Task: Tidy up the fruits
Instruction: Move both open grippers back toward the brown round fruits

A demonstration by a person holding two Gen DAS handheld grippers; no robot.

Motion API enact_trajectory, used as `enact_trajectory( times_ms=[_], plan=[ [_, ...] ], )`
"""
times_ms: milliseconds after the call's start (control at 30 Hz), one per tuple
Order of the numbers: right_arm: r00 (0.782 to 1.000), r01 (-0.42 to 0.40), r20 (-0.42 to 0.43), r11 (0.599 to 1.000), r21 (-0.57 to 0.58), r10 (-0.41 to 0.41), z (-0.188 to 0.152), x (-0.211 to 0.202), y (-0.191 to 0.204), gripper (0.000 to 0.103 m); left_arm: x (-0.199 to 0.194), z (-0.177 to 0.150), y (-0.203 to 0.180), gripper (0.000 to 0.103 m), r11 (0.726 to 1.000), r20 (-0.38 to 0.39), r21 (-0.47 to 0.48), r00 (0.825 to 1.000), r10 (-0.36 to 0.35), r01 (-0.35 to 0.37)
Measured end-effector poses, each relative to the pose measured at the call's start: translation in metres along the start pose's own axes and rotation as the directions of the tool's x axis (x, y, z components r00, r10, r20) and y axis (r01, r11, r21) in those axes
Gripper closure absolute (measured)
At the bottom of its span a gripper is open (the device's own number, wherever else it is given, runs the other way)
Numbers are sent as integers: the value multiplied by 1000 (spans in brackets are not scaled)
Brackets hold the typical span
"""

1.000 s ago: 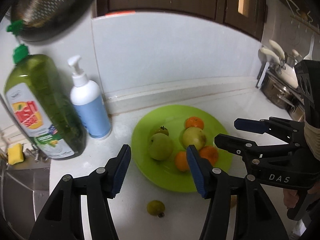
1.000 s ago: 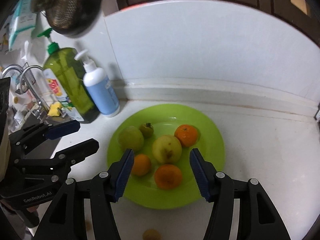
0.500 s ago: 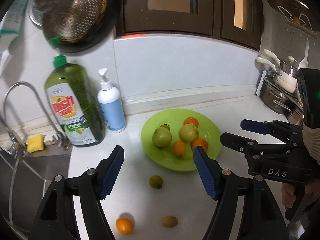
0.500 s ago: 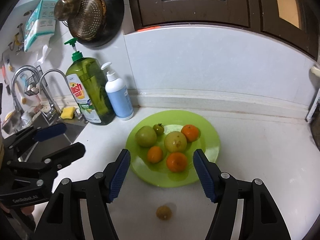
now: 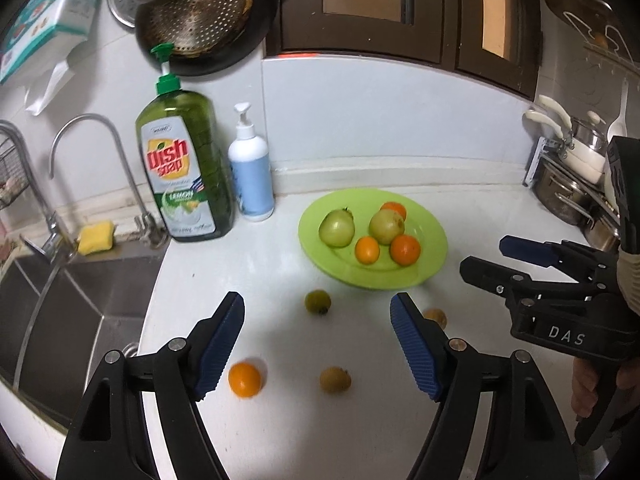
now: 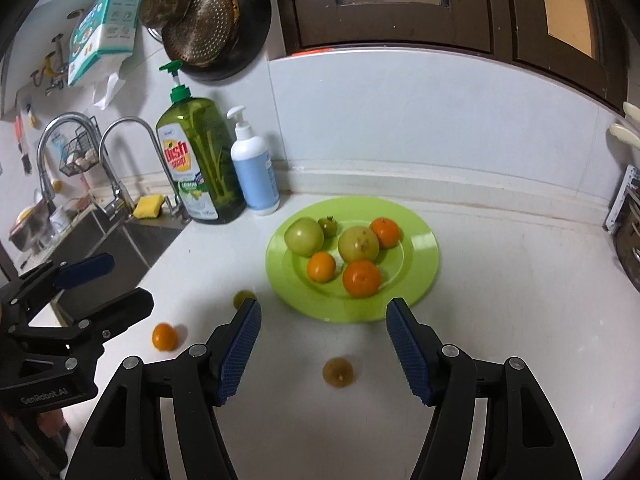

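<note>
A lime green plate (image 5: 434,236) (image 6: 420,240) on the white counter holds two green apples, three oranges and a small green fruit (image 6: 328,225). Loose on the counter in front of it lie an orange (image 5: 244,379) (image 6: 164,336), a small green fruit (image 5: 317,301) (image 6: 241,297) and two brownish fruits (image 5: 335,379) (image 5: 436,315); one shows in the right wrist view (image 6: 338,372). My left gripper (image 5: 316,344) is open and empty above the loose fruit. My right gripper (image 6: 322,344) is open and empty in front of the plate.
A green dish soap bottle (image 5: 186,172) and a white pump bottle (image 5: 251,176) stand at the wall left of the plate. A sink (image 5: 60,300) with faucet and yellow sponge (image 5: 95,236) lies left. Pots (image 5: 568,188) stand at the right.
Both grippers have pulled back and up from the plate, so the loose fruits on the counter have come into view. Both stay open and empty.
</note>
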State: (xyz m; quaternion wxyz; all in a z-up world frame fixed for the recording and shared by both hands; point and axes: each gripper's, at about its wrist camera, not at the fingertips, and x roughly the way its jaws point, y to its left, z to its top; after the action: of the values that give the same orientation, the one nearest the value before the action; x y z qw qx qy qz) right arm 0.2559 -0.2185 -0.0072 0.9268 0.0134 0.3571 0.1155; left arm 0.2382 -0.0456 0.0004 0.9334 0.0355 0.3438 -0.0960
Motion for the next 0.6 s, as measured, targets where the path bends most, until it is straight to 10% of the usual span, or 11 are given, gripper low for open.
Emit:
enact_trajectory(
  times_ms=[600],
  plan=[
    [992, -20, -126, 999, -38, 15, -51, 35, -5, 37, 23, -69, -15, 30, 998, -87, -5, 994, 60, -60]
  ],
)
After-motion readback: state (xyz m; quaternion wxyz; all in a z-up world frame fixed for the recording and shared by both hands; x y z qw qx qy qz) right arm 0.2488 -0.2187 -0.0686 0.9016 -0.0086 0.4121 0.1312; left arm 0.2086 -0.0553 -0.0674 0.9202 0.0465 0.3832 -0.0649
